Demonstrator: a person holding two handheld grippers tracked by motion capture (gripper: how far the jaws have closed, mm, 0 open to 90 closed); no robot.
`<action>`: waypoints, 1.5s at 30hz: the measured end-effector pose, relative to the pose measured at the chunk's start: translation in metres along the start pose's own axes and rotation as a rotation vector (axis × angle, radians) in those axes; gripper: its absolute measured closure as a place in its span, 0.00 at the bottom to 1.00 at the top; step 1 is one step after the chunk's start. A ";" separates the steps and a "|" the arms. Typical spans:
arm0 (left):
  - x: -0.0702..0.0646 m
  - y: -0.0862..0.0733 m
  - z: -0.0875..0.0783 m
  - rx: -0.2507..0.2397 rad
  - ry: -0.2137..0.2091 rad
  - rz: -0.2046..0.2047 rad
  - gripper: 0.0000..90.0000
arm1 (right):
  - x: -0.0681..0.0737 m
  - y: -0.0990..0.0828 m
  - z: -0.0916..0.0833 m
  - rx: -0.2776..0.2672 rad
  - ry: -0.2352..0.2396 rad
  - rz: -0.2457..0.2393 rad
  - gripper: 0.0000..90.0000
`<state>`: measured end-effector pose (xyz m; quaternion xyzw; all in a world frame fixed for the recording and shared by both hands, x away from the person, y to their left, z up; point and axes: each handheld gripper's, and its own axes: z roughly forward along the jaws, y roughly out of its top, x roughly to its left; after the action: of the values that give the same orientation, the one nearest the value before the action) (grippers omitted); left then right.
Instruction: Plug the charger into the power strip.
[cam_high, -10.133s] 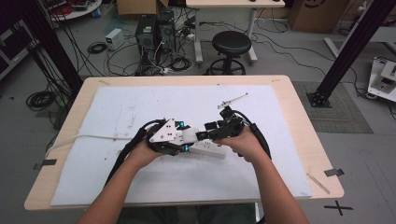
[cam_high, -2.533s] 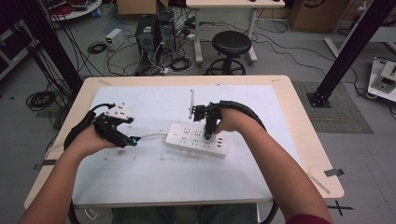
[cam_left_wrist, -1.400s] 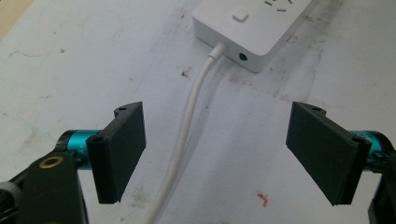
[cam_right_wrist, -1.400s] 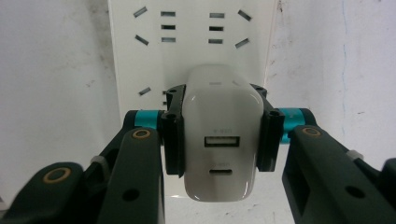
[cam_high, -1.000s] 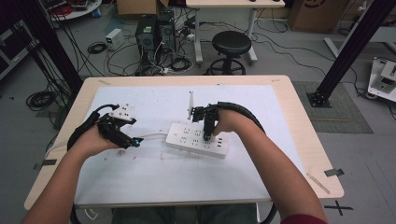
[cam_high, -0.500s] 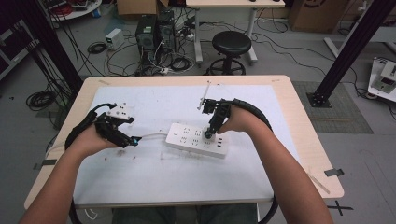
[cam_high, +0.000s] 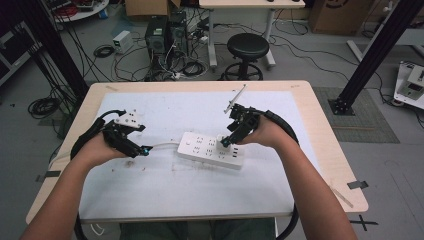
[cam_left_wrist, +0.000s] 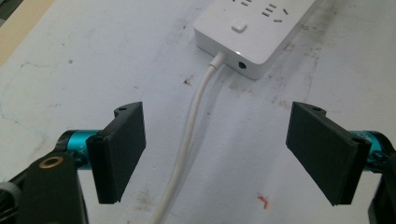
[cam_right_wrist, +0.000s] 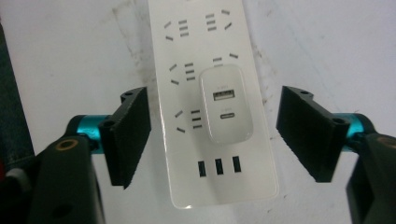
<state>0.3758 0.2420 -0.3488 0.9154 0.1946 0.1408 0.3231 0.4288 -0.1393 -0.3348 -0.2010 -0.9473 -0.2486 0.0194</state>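
The right gripper hangs with jaws spread wide over a white power strip at frame centre, a white USB charger plugged into it. The left gripper, also spread and empty, straddles the strip's white cable, which runs toward the upper frame.

A grey floor strewn with black cables is seen behind the wooden table. 1 round black stool is placed beside computer towers.
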 end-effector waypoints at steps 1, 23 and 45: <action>0.000 0.000 0.000 0.000 0.000 0.000 0.22 | 0.000 0.000 0.000 0.000 0.000 0.000 0.29; 0.004 0.004 -0.004 -0.127 -0.002 0.010 0.22 | 0.004 -0.034 -0.037 -0.384 -0.012 0.058 0.23; 0.007 0.001 -0.009 -0.132 0.026 -0.024 0.22 | 0.004 -0.039 -0.042 -0.405 -0.026 0.075 0.22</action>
<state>0.3790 0.2497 -0.3402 0.8878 0.1998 0.1613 0.3820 0.4076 -0.1886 -0.3158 -0.2393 -0.8700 -0.4304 -0.0241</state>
